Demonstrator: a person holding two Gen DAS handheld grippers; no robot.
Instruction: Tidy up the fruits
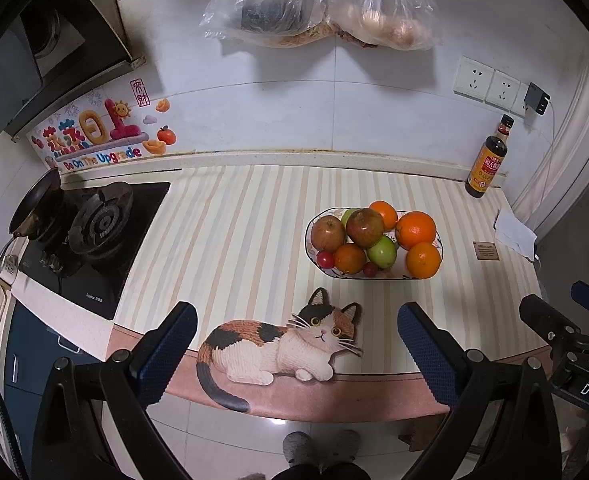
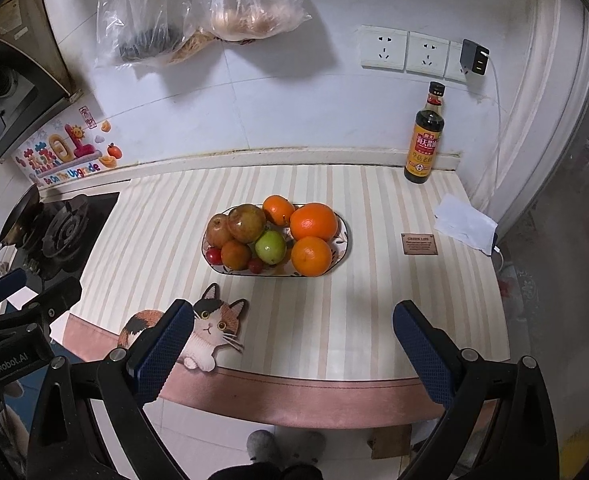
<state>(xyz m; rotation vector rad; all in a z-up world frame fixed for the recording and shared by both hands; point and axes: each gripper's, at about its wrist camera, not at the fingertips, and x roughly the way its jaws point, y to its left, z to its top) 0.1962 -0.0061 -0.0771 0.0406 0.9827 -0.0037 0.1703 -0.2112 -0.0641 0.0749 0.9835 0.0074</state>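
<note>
I'm hovering both tools, left tool [image 1: 297,354] and right tool [image 2: 293,354], spread wide and empty, over the counter [image 2: 334,320] edge; fruit bowl [image 2: 344,240] sitting mid-counter, "GenRobot.AI" showing on the left rig.

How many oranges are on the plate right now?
4. Two big oranges at the plate's right end, one behind and one in front; a smaller one at the back; another front-left. More may hide under the pile.

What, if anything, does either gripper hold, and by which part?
Nothing. The left gripper and right gripper are both open and empty, short of the fruit plate.
</note>
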